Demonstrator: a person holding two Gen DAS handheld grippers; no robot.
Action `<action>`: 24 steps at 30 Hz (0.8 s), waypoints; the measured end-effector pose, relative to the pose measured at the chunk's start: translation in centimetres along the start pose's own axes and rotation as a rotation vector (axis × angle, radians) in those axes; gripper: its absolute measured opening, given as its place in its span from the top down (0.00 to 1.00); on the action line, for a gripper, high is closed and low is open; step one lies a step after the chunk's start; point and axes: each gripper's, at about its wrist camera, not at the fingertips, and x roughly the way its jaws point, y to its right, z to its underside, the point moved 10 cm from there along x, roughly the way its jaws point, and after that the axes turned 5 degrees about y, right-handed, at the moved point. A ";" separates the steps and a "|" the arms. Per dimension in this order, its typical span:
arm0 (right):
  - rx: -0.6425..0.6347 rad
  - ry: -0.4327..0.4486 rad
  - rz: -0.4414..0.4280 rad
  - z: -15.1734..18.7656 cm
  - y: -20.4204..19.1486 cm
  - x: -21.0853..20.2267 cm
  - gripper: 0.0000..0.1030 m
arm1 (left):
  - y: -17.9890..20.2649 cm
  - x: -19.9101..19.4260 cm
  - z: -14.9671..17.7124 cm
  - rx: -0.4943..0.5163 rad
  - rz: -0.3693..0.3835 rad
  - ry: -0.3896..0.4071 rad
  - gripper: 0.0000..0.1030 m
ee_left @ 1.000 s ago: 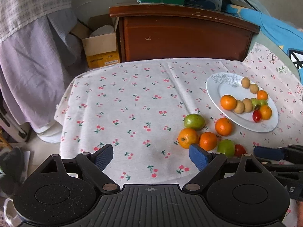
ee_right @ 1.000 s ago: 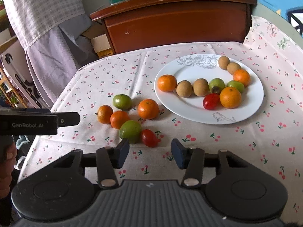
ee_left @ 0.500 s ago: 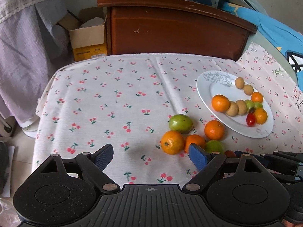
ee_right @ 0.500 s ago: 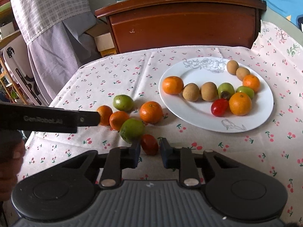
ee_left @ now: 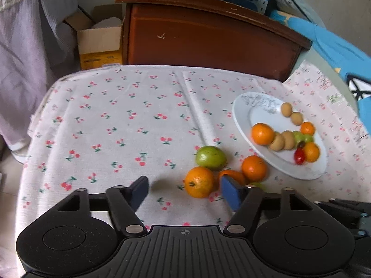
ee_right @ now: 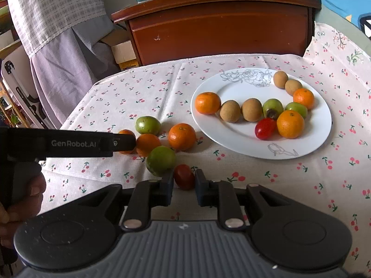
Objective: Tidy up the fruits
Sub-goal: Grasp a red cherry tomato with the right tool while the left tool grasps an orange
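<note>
Two wrist cameras, both looking forward and down over the table.
Each camera sits close behind its own fingers; both see the white plate [ee_left: 243, 125] [ee_right: 231, 139] at two o'clock, the loose fruits near it, and the brown cabinet [ee_left: 208, 39] [ee_right: 220, 30] at twelve.

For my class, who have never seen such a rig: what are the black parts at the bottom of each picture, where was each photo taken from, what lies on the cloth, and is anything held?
No robot here: a person holds a two-finger gripper in each hand, each with a camera looking along its fingers.

The left gripper is closing, with an orange between its fingers but not yet pressed.

The right gripper is shut on a red tomato. In its view the left gripper also shows, with the hand holding it.

On the cloth lie loose oranges and green fruits, and a white plate of sorted fruit.
</note>
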 end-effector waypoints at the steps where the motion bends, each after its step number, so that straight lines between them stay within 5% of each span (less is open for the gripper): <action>1: 0.001 0.000 0.000 0.0 0.0 0.0 0.81 | 0.1 0.0 0.0 0.000 0.004 0.000 0.46; 4: -0.003 -0.005 0.001 0.0 0.0 0.0 0.82 | 0.2 -0.1 0.0 0.008 0.015 -0.002 0.58; 15: 0.046 -0.018 0.008 -0.1 1.1 -0.4 0.82 | 0.8 -0.1 0.5 0.153 0.011 -0.011 0.57; 20: 0.053 -0.018 0.006 -0.1 1.1 -0.3 0.82 | 0.8 0.6 0.5 0.144 0.016 -0.004 0.57; 24: 0.052 -0.018 0.006 -0.1 1.0 -0.3 0.82 | 1.3 0.8 0.5 0.152 0.056 0.004 0.68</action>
